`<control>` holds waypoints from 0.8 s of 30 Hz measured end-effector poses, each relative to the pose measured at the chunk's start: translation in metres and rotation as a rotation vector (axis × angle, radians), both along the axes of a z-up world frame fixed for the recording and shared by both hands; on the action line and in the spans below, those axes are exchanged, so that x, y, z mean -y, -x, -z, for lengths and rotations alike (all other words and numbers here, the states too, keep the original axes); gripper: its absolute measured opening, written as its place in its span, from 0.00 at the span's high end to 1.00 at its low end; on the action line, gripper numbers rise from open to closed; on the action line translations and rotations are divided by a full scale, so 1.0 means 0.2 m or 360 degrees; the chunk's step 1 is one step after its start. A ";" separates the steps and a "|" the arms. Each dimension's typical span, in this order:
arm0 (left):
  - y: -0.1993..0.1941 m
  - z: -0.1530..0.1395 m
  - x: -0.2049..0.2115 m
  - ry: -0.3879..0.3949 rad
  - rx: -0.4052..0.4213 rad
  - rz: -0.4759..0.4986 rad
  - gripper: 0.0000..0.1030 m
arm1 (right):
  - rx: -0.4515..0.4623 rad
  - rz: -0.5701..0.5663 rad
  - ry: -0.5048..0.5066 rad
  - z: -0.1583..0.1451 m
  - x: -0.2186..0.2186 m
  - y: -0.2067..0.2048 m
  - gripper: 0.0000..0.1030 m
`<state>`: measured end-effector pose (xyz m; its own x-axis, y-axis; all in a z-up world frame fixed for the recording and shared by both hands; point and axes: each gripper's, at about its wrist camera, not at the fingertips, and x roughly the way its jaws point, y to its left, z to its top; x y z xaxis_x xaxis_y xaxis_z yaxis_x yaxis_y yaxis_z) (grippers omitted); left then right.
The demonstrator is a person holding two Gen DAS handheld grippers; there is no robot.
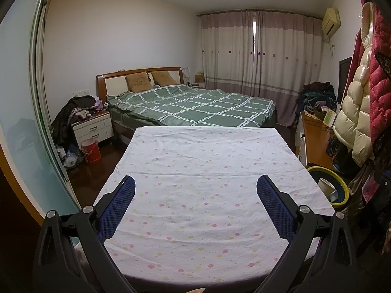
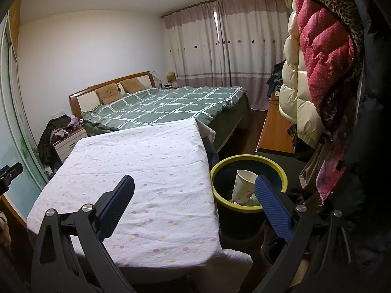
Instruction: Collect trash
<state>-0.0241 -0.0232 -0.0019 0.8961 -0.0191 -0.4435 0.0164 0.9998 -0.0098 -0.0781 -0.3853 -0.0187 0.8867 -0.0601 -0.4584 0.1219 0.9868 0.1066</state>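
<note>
- The left gripper (image 1: 195, 190) hung wide apart over the table (image 1: 210, 171), holding nothing.
- The right gripper (image 2: 194, 190) was spread just as wide and empty, its left finger (image 2: 117, 202) over the cloth and its right finger (image 2: 273, 210) in front of the bin (image 2: 220, 168).
- The bin stood on the floor just beside the table, at about three o'clock from it.
- A paper cup (image 2: 243, 185) sat tilted inside the bin on other scraps.
- A bed (image 1: 195, 105) lay beyond the table at twelve o'clock.
- Coats (image 2: 317, 68) hung at about two o'clock.
</note>
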 end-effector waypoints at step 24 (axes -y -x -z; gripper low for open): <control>-0.01 0.02 0.00 -0.0006 -0.0004 -0.0002 0.05 | -0.0008 -0.0001 -0.0004 0.01 -0.01 -0.01 0.09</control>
